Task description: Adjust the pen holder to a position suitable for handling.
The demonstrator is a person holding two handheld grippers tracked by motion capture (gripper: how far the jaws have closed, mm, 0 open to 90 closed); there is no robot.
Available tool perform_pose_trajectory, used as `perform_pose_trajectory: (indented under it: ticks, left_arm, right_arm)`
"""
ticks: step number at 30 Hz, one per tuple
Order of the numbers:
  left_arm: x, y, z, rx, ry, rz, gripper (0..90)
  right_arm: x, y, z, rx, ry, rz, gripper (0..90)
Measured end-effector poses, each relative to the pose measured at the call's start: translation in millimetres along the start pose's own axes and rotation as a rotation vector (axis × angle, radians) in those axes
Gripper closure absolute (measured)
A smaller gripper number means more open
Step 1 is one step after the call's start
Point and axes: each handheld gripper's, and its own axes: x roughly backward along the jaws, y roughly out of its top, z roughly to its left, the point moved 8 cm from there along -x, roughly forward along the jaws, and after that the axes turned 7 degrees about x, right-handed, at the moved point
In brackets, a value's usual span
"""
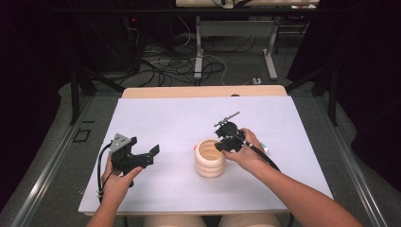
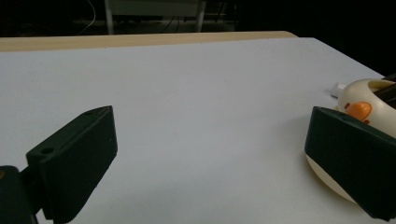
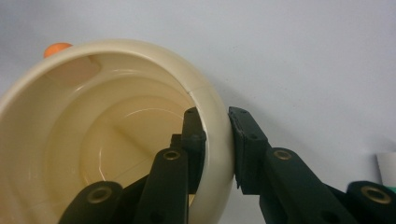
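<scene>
A cream ribbed cup stands upright near the middle of the white table. An orange knob sits on its outer wall. My right gripper comes in from the cup's right side. In the right gripper view, my right gripper is shut on the wall of the cup, with one jaw inside and one outside. My left gripper is held above the table's left part, apart from the cup and open. In the left gripper view, the left gripper has only bare table between its jaws, and the cup shows behind the right jaw.
A small white object lies on the table just right of the cup, behind the right hand. A wooden strip runs along the table's far edge. Beyond it are cables and table legs on the floor.
</scene>
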Motion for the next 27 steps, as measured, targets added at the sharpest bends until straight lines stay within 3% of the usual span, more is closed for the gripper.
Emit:
perform_pose_trajectory:
  ticks: [2, 6, 8, 10, 11, 13, 14, 17, 19, 20, 21, 22, 23, 25, 27]
  left_arm:
    - [-0.3, 0.0, -0.2, 0.002, 0.000, -0.002, 2.3]
    - [-0.3, 0.2, -0.2, 0.001, 0.001, -0.002, 2.4]
    - [-0.1, 0.8, -0.6, 0.008, 0.000, -0.009, 2.3]
    - [0.3, 0.7, 0.4, 0.003, 0.002, -0.005, 2.4]
    - [0.6, 0.7, 0.8, 0.001, 0.002, -0.003, 2.4]
    - [0.6, 0.7, 0.6, 0.001, 0.001, -0.004, 2.4]
    - [0.5, 0.7, 0.4, 0.001, 0.001, -0.004, 2.4]
    - [0.3, 0.7, -0.4, 0.005, 0.001, -0.007, 2.4]
    - [0.3, 0.9, -0.4, 0.007, 0.001, -0.009, 2.4]
    - [0.3, 1.1, -0.2, 0.005, 0.001, -0.010, 2.4]
    - [0.4, 1.1, -0.1, 0.005, 0.002, -0.010, 2.4]
    - [0.4, 1.1, 0.0, 0.005, 0.002, -0.010, 2.4]
    - [0.6, 0.9, 0.4, 0.002, 0.002, -0.007, 2.4]
    - [0.2, 1.1, -0.1, 0.006, 0.001, -0.011, 2.4]
    - [0.3, 0.9, -0.6, 0.006, 0.002, -0.010, 2.4]
  right_arm:
    - [-1.3, -1.4, 2.3, -0.003, 0.017, 0.003, 76.7]
    - [-3.1, -5.9, 2.6, 0.025, 0.006, 0.024, 76.4]
    - [-3.4, -6.5, 2.5, 0.024, 0.001, 0.016, 76.3]
    - [-6.4, -4.2, 3.2, 0.008, 0.008, -0.037, 76.2]
    - [-3.3, -7.0, 2.7, 0.015, 0.013, 0.011, 75.9]
    - [-5.1, -5.6, 3.4, 0.009, 0.029, -0.027, 75.5]
    - [-2.8, -7.7, 2.9, 0.016, 0.027, 0.007, 75.4]
    - [-4.0, -6.4, 3.1, 0.002, 0.039, -0.011, 75.1]
    - [-2.7, -7.1, 3.2, 0.011, 0.051, 0.005, 74.4]
    - [-3.4, -5.8, 3.5, 0.013, 0.060, -0.020, 72.9]
    - [-1.2, -6.1, 4.7, 0.004, 0.070, -0.004, 71.8]
    - [-4.0, -2.9, 3.6, 0.008, 0.065, -0.064, 70.5]
    - [0.4, -5.1, 2.5, 0.027, 0.071, -0.019, 68.4]
    - [3.5, -1.9, 3.5, 0.020, 0.090, -0.048, 65.4]
    - [8.6, -1.7, 2.4, 0.036, 0.103, -0.032, 62.1]
